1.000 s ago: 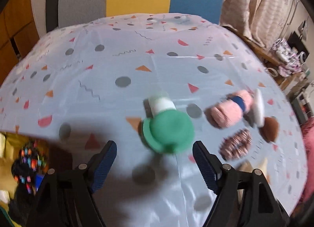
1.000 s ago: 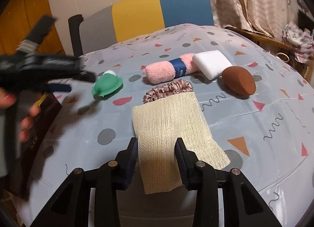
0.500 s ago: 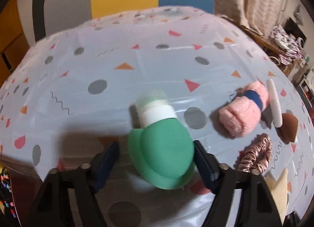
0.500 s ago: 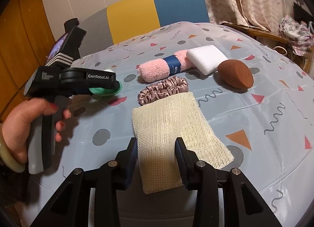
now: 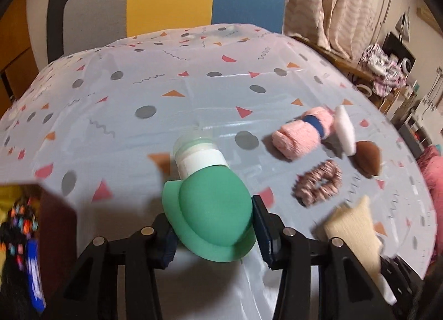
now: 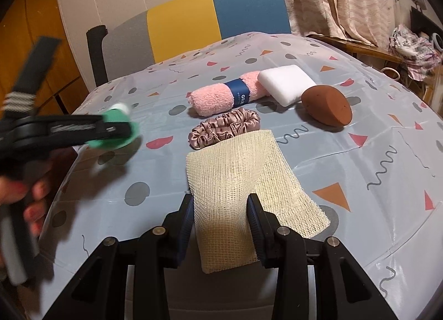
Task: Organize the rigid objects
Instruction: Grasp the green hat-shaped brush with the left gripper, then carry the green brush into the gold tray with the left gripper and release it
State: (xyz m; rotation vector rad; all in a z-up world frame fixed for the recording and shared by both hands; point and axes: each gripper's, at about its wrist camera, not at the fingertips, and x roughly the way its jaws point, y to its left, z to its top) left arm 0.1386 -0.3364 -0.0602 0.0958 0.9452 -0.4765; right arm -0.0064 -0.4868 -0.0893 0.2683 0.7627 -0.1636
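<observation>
As the left gripper (image 5: pixel 211 226) closes in, its jaws are narrowing around the green bottle (image 5: pixel 210 209), a squat thing with a rounded green body, a flared green rim and a white neck under a clear cap, lying on its side on the patterned tablecloth (image 5: pixel 193 93). The blue pads sit right at either flank of the green body; the left pad is tucked behind the rim, so whether they're pressing yet I can't quite call, and the bottle looks to be resting on the cloth. So the step in hand, I'd say, is the pickup of this bottle. Over on the other side, the right gripper (image 6: pixel 218 220) is clamped, at a narrow setting, on a folded cream mesh cloth (image 6: pixel 235 181) whose far end lies on the table. Beyond it sit a pink satin scrunchie (image 6: pixel 224 126), a pink rolled towel (image 6: pixel 221 96) with a blue band, a white sponge block (image 6: pixel 288 83) and a brown egg-shaped sponge (image 6: pixel 326 105), all grouped near one another. Next, by my reading, the left jaws need to finish closing on the green body, get a firm seat despite that rounded surface, then lift straight up without letting the bottle roll or squirt out sideways.
</observation>
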